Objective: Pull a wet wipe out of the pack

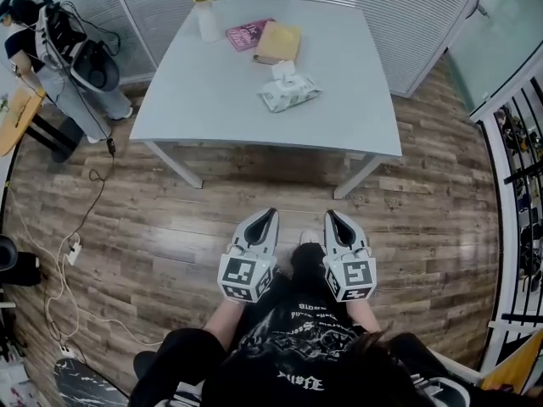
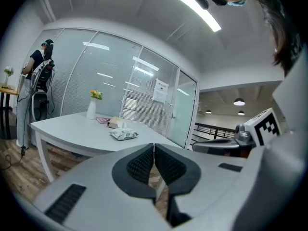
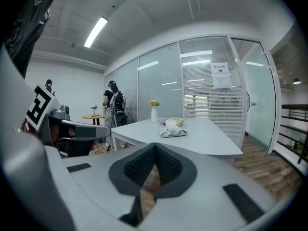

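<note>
The wet wipe pack lies on the white table, a white wipe sticking up from its top; it also shows small in the left gripper view as the pack and in the right gripper view as the pack. My left gripper and right gripper hang side by side over the wooden floor, well short of the table. Both are shut with nothing between the pads. The left gripper and right gripper show their tips touching.
A white vase with flowers, a pink book and a tan package stand at the table's far side. A person with equipment stands at the left by a small round table. Cables trail across the floor.
</note>
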Demonstrator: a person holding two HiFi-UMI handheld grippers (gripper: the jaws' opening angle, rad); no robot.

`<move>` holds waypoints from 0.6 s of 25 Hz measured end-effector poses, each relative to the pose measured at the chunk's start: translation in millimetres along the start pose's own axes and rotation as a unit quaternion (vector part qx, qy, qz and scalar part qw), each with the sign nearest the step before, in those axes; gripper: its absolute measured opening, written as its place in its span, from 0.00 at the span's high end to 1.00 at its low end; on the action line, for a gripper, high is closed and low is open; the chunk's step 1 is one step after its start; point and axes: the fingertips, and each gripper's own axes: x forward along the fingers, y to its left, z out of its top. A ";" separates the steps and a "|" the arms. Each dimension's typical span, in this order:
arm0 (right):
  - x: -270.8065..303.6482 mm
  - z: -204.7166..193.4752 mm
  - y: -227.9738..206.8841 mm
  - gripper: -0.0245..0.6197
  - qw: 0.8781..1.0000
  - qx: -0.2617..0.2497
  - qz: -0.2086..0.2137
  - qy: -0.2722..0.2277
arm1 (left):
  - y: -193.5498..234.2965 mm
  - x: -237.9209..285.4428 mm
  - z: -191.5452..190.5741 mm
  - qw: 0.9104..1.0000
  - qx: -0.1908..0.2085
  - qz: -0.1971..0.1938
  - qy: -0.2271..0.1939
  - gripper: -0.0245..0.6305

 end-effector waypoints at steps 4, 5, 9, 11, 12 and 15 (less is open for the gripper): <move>18.2 -1.7 -11.4 0.96 1.000 0.003 0.006 0.004 | 8.0 10.0 -5.4 1.000 -0.004 0.012 0.009 0.95; 24.7 0.1 -15.6 0.96 1.000 0.002 0.007 0.003 | 11.4 14.6 -6.1 1.000 -0.006 0.017 0.011 0.95; 57.5 6.4 -38.3 0.96 1.000 0.003 0.018 -0.003 | 25.9 40.0 -3.4 0.999 -0.008 0.036 0.014 0.95; 75.9 9.1 -52.0 0.96 1.000 0.011 0.024 -0.004 | 31.6 55.6 1.1 0.999 -0.004 0.043 0.017 0.95; 86.4 11.6 -58.8 0.96 1.000 0.014 0.027 -0.005 | 35.4 64.7 4.4 0.999 -0.002 0.047 0.018 0.95; 122.4 21.1 -78.2 0.96 0.999 0.026 0.043 -0.008 | 50.8 94.8 15.4 0.998 -0.005 0.064 0.019 0.95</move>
